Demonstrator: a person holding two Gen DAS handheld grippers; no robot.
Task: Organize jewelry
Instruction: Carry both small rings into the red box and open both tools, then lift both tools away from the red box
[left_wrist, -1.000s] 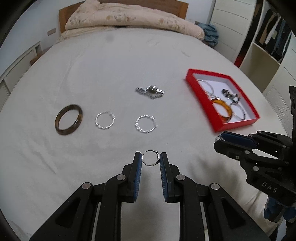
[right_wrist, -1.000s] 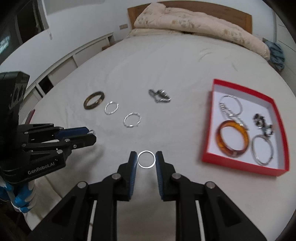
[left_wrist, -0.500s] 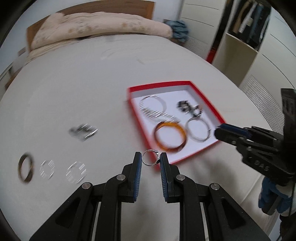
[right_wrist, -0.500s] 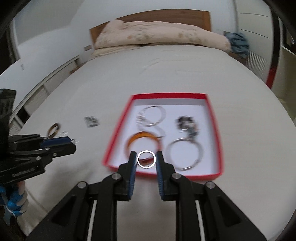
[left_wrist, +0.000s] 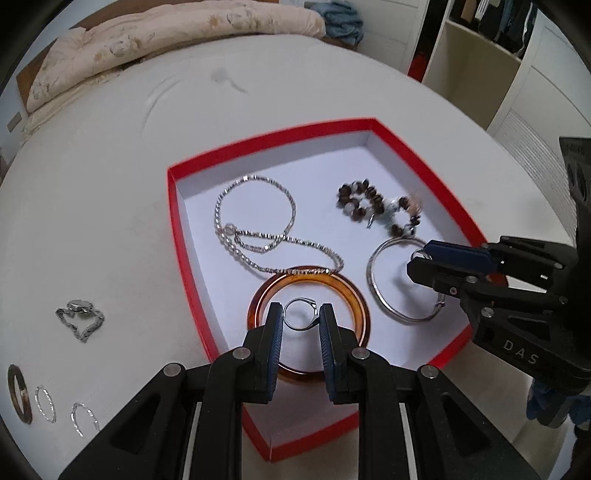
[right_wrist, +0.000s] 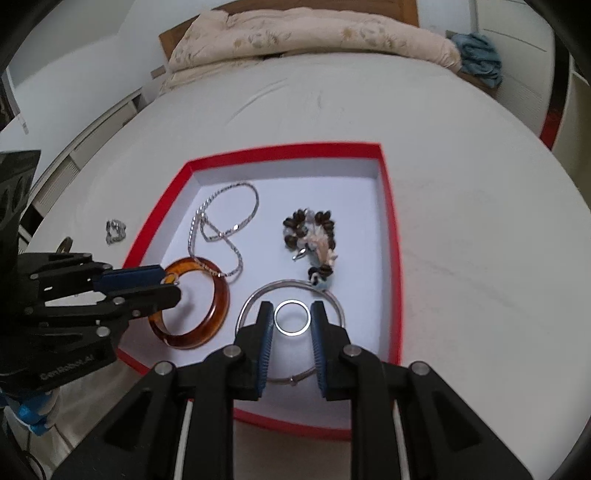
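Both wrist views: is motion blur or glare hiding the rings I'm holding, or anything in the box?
Left wrist view: the ring in the left gripper is sharp; the beaded bracelet is smeared by motion, and the fisheye bows the red box. Right wrist view: the plain ring in the right gripper is crisp; the box's far rim is slightly soft. No glare.

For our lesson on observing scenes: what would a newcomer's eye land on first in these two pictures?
First, the shallow red cardboard box with a white floor on the white bed, holding a glossy amber bangle, a silver chain and brown beads. Next, the black tongs over it: the left tongs grip a small silver ring with a setting, and the right tongs grip a plain silver band.
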